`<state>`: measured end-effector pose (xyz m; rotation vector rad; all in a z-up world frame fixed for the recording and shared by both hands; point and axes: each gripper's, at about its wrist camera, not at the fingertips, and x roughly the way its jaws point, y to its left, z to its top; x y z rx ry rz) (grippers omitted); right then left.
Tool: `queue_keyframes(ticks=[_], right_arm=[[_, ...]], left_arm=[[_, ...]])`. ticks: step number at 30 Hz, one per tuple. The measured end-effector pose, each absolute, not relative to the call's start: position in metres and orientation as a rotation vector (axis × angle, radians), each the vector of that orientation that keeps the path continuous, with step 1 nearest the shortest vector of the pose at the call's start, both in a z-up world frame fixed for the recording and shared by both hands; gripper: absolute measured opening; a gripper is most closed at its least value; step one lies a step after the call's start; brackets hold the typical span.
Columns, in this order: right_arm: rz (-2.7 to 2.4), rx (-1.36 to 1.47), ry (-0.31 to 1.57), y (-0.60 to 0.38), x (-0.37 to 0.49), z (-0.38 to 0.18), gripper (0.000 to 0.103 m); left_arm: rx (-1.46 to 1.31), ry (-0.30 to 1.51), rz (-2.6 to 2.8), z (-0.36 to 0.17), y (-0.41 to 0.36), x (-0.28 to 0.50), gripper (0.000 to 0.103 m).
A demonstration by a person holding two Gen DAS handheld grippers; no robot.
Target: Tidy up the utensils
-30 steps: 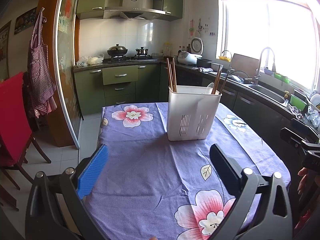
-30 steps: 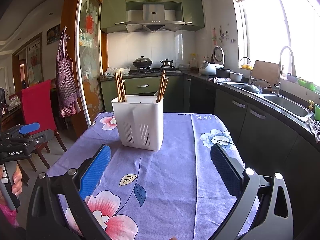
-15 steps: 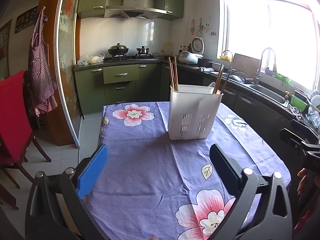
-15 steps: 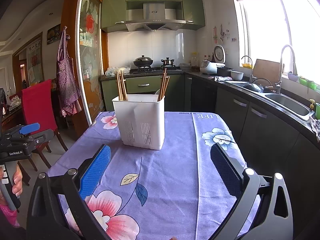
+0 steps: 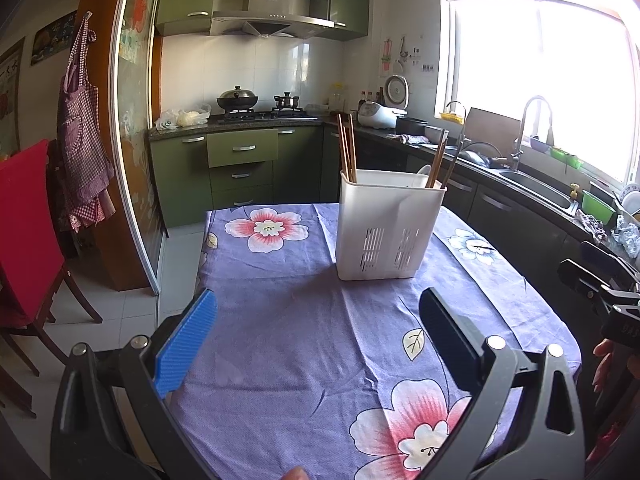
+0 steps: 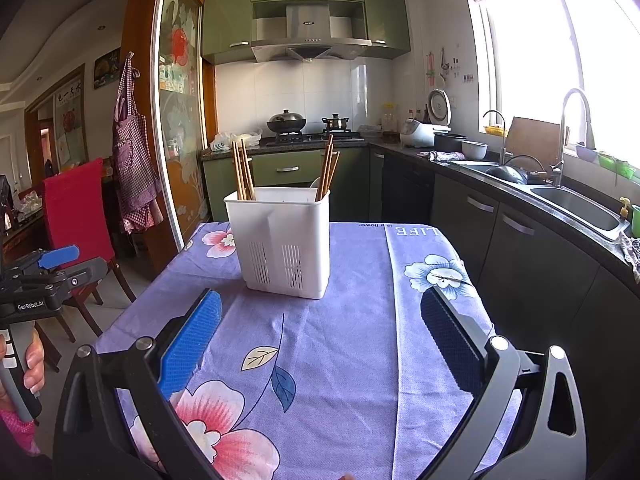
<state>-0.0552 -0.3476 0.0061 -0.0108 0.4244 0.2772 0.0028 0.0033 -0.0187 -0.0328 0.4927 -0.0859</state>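
A white slotted utensil holder [image 5: 386, 226] stands upright on the purple flowered tablecloth [image 5: 304, 340]; it also shows in the right wrist view [image 6: 282, 242]. Wooden chopsticks stand in its left corner [image 5: 346, 148] and right corner [image 5: 437, 162]; in the right wrist view they are at left [image 6: 242, 170] and right [image 6: 329, 168]. A white spoon tip [image 6: 315, 187] peeks over the rim. My left gripper [image 5: 318, 320] is open and empty, short of the holder. My right gripper [image 6: 320, 322] is open and empty, also short of it.
A red chair [image 5: 24, 232] stands left of the table. Dark cabinets and a counter with a sink [image 6: 576, 204] run along the right. The stove with pots [image 6: 308, 124] is at the back. The other gripper shows at each view's edge [image 6: 40, 280].
Both grippers have lifted slightly and edged a little back; the holder sits a touch lower and farther in both views. Nothing was gripped or released.
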Motion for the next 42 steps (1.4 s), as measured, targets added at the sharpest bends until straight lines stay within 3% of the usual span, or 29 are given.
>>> queue_keyframes(ticks=[42], right_arm=[[0.268,-0.006,0.447,-0.3481,-0.0478,-0.0015,0.099]], left_arm=[[-0.071,0.526,-0.142,-0.0192,0.0027,0.0103,0.097]])
